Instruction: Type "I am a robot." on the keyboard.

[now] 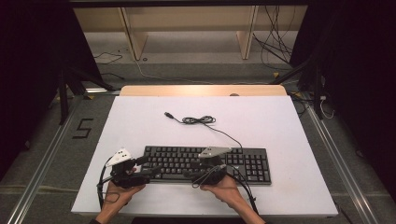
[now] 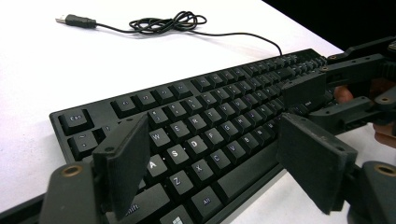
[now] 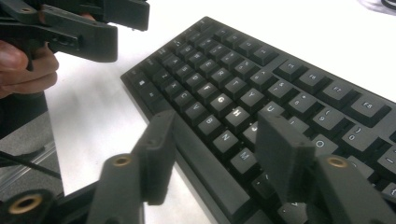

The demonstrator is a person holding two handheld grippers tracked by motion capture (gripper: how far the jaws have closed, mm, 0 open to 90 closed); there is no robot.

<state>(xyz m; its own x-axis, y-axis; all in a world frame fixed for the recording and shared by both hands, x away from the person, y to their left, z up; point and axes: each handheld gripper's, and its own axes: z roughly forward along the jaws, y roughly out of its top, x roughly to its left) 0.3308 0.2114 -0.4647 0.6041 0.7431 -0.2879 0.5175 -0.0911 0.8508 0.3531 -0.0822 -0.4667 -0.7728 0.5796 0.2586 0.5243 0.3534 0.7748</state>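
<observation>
Black keyboard (image 1: 205, 164) lies under both open grippers, left gripper (image 1: 145, 169) and right gripper (image 1: 192, 176).

The keyboard (image 1: 208, 163) blocks the near middle of the table (image 1: 280, 121). Behind the keyboard, its cable (image 1: 201, 120) lies coiled, plug (image 1: 169, 115) to the left; left and right of the keyboard the tabletop lies free.

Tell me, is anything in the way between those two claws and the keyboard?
Nothing visible. The left gripper and the right gripper both hang open right over the front edge of the keyboard, with only bare keys beneath them.
</observation>
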